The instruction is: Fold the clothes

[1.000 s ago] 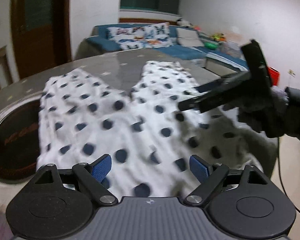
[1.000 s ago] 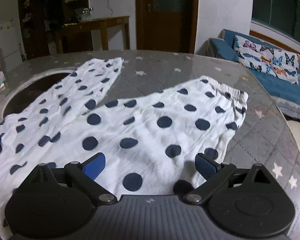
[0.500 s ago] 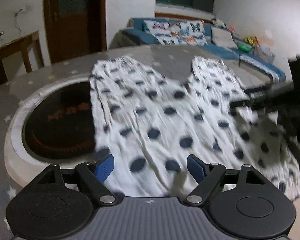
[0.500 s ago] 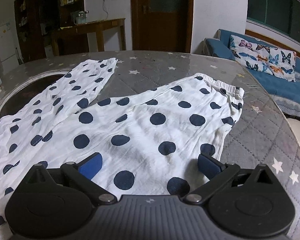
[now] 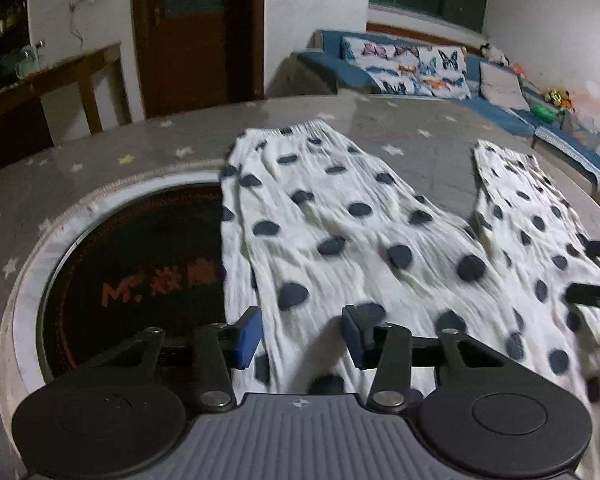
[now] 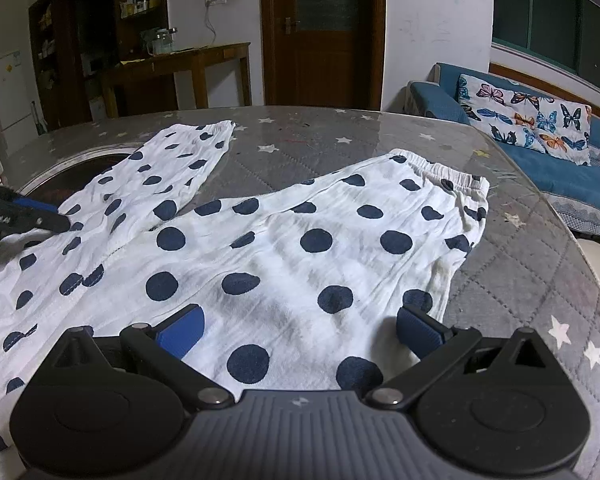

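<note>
White trousers with dark blue dots (image 5: 340, 236) lie spread flat on the round grey table, both legs pointing away; they also show in the right wrist view (image 6: 284, 248). My left gripper (image 5: 302, 338) is open, low over the waist end near the left leg, with cloth between its blue pads but not pinched. My right gripper (image 6: 300, 330) is open, low over the waist end at the right leg. The right gripper's fingers (image 5: 596, 276) show at the right edge of the left wrist view. The left gripper's fingers (image 6: 24, 216) show at the left edge of the right wrist view.
A round dark inset with orange lettering (image 5: 140, 276) sits in the table (image 5: 420, 136), partly under the left leg. The table's right edge (image 6: 580, 264) is close to the right leg. A blue sofa (image 6: 540, 152), a wooden side table (image 6: 180, 68) and a door stand beyond.
My left gripper has swung left over the waist end, and its jaws have narrowed around the cloth. My right gripper has moved slightly forward and stayed open.
</note>
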Tool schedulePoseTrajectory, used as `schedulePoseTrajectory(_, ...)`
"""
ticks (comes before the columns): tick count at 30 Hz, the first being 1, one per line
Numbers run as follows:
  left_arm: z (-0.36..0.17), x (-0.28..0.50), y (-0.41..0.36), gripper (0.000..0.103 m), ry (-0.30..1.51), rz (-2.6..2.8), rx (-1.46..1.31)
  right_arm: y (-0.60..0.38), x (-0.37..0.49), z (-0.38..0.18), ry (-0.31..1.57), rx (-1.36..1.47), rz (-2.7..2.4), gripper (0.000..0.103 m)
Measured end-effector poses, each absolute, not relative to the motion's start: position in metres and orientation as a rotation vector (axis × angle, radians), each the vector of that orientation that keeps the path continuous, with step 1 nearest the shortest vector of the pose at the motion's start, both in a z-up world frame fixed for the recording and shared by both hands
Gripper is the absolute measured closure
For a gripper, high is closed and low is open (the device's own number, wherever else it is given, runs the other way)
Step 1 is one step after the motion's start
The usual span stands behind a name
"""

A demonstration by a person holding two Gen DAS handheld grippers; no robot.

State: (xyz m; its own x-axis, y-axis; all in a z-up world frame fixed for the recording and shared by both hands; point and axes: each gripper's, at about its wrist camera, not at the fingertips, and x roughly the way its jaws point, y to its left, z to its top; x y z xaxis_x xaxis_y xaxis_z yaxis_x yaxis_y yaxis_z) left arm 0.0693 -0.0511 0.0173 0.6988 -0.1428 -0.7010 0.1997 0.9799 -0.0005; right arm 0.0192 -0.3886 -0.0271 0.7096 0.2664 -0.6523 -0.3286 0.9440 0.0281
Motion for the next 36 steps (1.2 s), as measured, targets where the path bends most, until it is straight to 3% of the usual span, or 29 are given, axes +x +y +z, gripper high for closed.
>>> schedulePoseTrajectory(11,0.025,0.090,-0.036,0.058,0.765,-0.052,0.104,-0.388,0.018,-0.028,0.706,-0.092,0.331,0.000)
schedulePoseTrajectory(24,0.023,0.125,-0.123,0.055,0.749,-0.263,0.172,-0.388,0.018,-0.028,0.705,-0.090,0.331,0.000)
schedulePoseTrajectory(31,0.018,0.143,-0.112,0.046,0.744,-0.217,0.178,-0.389,0.018,-0.028,0.704,-0.090,0.331,0.000)
schedulePoseTrajectory(36,0.017,0.158,-0.102,0.045,0.741,-0.161,0.176,-0.388,0.017,-0.028,0.704,-0.090,0.330,0.000)
